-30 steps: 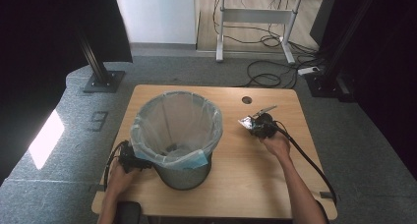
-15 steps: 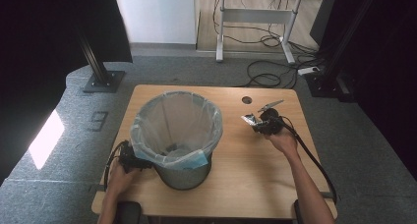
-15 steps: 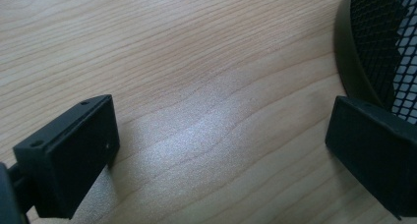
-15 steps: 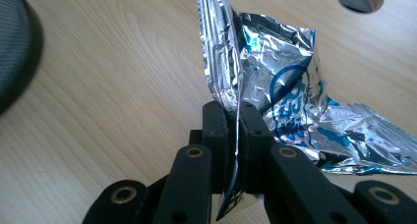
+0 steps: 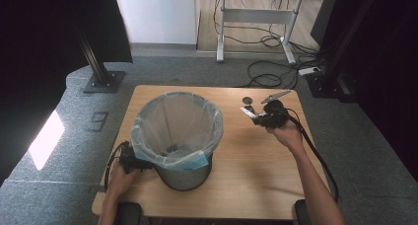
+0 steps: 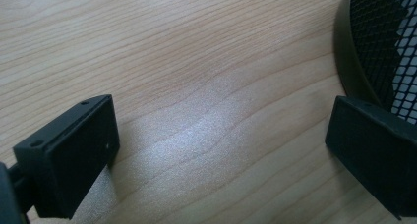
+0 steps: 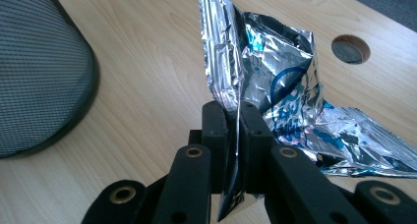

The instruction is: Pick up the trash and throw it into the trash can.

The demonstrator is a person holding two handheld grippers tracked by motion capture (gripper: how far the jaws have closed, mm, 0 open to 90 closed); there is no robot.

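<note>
A black mesh bin (image 5: 186, 173) lined with a clear plastic bag (image 5: 177, 122) stands on the left half of the wooden table (image 5: 256, 156). Some small litter lies at the bin's bottom. My right gripper (image 7: 236, 121) is shut on a crumpled silver and blue foil wrapper (image 7: 275, 81), held a little above the table at the far right (image 5: 249, 111). My left gripper (image 6: 216, 140) rests low on the table beside the bin's base (image 6: 378, 47), jaws wide apart with nothing between them. In the high view the left gripper (image 5: 129, 161) sits left of the bin.
A round cable hole (image 5: 248, 100) is in the table near the far edge, also seen as a hole (image 7: 350, 48) beyond the wrapper. Cables trail from both grippers. A desk frame (image 5: 256, 18) and floor cables lie beyond the table.
The right gripper with the wrapper has shifted slightly back and up from the table. The left gripper has stayed beside the bin.
</note>
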